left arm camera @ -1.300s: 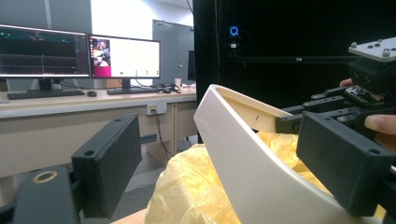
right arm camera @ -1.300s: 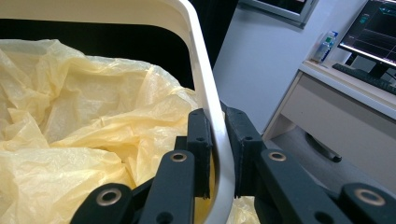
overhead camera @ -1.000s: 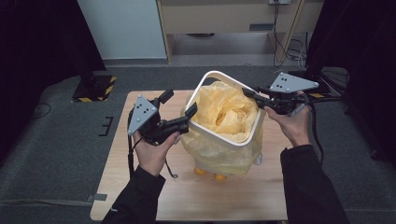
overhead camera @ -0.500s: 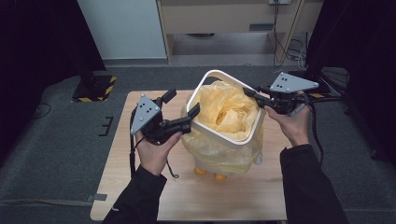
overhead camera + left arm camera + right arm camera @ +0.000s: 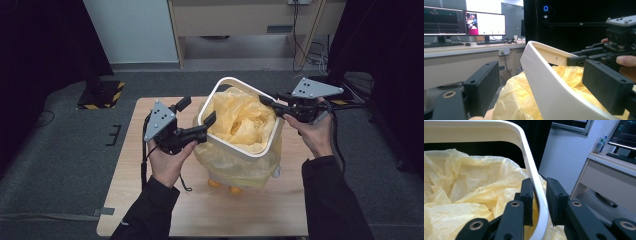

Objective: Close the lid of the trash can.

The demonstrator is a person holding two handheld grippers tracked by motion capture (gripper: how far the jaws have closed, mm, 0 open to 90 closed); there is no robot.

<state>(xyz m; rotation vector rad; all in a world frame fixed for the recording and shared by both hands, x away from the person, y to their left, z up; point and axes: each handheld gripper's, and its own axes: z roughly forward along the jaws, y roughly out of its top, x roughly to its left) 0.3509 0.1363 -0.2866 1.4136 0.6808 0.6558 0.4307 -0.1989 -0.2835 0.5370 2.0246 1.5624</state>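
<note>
A white rounded-rectangle rim (image 5: 239, 150) sits tilted on a bin lined with a crumpled yellow plastic bag (image 5: 242, 122), on a wooden table (image 5: 150, 200). My left gripper (image 5: 197, 112) is at the rim's left side and open, one jaw outside the rim and one over the bag; in the left gripper view the rim (image 5: 549, 82) runs between its wide-apart pads (image 5: 482, 87). My right gripper (image 5: 267, 102) straddles the rim's far right side. Its jaws have just been opening, and the rim (image 5: 537, 185) stands between the pads (image 5: 555, 200) with a thin gap.
The bag hangs down around the bin, with small orange pieces (image 5: 222, 184) at its base. Bare table lies in front and to the left. A wooden cabinet (image 5: 240, 20) stands behind the table, and a black-and-yellow base (image 5: 102, 95) sits on the floor at left.
</note>
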